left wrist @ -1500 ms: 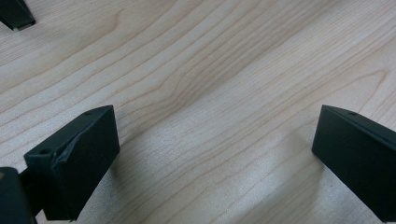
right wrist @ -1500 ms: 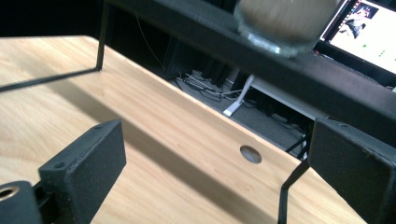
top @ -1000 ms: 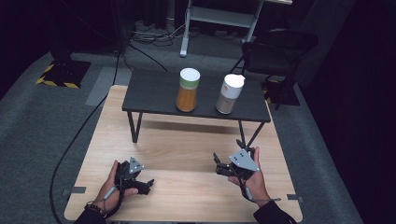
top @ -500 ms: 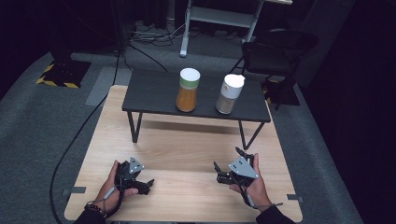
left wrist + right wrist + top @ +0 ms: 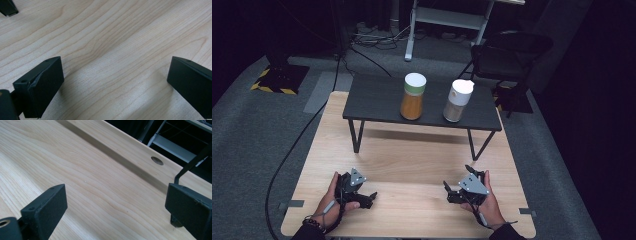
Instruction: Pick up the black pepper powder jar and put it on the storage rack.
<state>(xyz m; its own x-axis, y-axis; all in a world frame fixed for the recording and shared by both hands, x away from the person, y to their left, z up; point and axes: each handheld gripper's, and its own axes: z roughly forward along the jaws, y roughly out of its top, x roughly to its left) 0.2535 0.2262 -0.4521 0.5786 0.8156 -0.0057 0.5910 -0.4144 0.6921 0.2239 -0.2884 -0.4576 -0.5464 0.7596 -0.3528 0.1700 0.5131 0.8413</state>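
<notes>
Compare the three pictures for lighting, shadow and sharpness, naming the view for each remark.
High view: the wooden table is lit while the room around it is dark; the small black table casts a shadow band beneath it; the picture is rather soft. Left gripper view: the wood grain is sharp, and the near jaws cast soft shadows. Right gripper view: even light on the wood, with a dark background beyond the table edge.

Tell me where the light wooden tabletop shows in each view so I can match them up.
High view: the wooden tabletop spans the centre and bottom, beneath the small black table.
Left gripper view: it runs across the picture behind the open jaws.
Right gripper view: it stretches from lower left to its far edge at upper right.
Shared landmark: what looks like the small black table's leg, in the high and right gripper views.
</notes>
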